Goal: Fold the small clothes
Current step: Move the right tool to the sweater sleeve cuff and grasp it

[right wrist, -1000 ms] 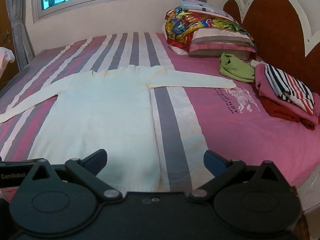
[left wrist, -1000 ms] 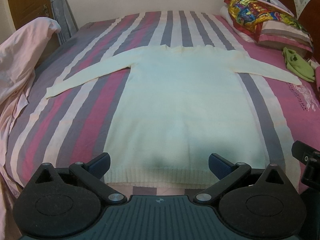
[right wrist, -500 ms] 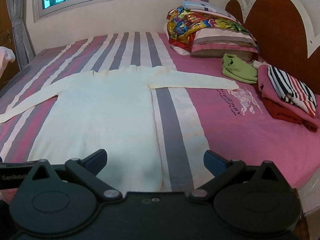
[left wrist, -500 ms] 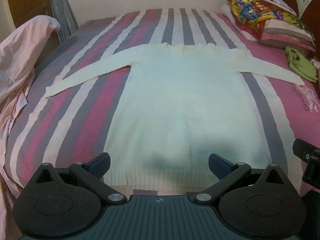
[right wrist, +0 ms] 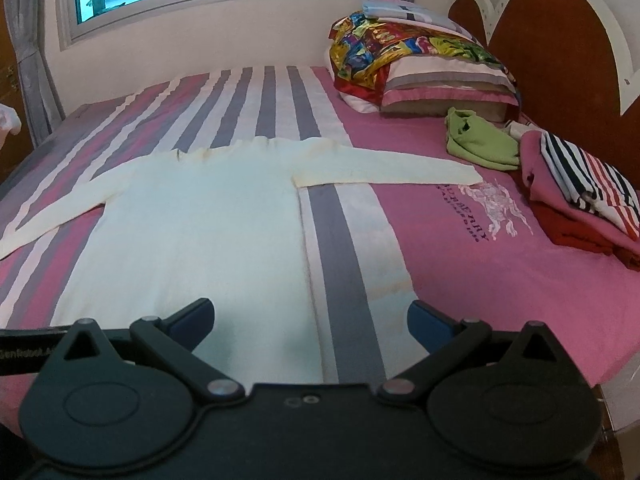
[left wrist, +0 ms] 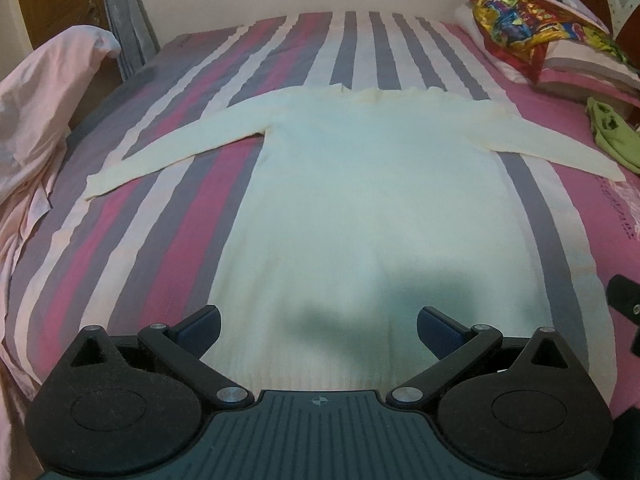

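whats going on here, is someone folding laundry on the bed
Yes, but folding has not started yet. A cream long-sleeved knit sweater lies flat on the pink, grey and white striped bedsheet, both sleeves spread out to the sides. A person holds two handheld claws near its hem: the left claw and the right claw are both open and grip nothing. By the headboard sit a green garment and a stack of folded clothes.

Left tool (left wrist: pixel 319 326) agape, right tool (right wrist: pixel 311 320) likewise — both empty
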### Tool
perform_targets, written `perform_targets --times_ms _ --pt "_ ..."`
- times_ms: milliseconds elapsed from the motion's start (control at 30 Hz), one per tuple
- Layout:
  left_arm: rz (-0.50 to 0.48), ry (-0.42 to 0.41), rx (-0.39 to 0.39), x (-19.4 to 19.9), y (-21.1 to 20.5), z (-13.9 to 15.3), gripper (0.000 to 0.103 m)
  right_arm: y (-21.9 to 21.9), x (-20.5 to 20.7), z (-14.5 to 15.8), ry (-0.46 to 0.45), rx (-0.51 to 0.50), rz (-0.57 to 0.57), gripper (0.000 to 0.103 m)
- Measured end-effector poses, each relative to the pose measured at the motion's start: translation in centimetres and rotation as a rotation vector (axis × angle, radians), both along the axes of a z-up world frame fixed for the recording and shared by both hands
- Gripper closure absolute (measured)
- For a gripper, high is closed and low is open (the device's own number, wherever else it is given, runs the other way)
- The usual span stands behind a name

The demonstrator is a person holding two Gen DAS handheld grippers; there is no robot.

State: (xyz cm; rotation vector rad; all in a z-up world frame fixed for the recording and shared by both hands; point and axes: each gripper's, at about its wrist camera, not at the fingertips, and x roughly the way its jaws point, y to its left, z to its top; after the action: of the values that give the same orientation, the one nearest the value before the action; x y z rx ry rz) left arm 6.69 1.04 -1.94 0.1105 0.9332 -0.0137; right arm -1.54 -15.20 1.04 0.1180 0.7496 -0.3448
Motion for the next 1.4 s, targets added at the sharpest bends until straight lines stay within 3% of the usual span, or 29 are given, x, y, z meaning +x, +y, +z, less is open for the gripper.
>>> perform_targets --times_ms 433,700,967,1400 --pt "0.008 0.001 0.017 6.2 -2.2 -1.4 0.000 -4.3 5.2 -1.4 -0.014 0.000 -0.041 0.001" --pt "0.023 0.013 0.021 11.6 -4.1 -2.9 0.000 -8.1 9.6 -3.6 0.003 0.007 -0.074 0.010" --pt "0.016 0.027 0.031 17.7 -6.6 -4.9 0.000 -13.4 14.9 -6.6 0.048 0.085 -0.140 0.026" --pt "0.037 0.042 0.051 26.5 -10.1 -8.4 0.000 -23.0 22.6 -11.6 0.096 0.138 -0.278 0.031"
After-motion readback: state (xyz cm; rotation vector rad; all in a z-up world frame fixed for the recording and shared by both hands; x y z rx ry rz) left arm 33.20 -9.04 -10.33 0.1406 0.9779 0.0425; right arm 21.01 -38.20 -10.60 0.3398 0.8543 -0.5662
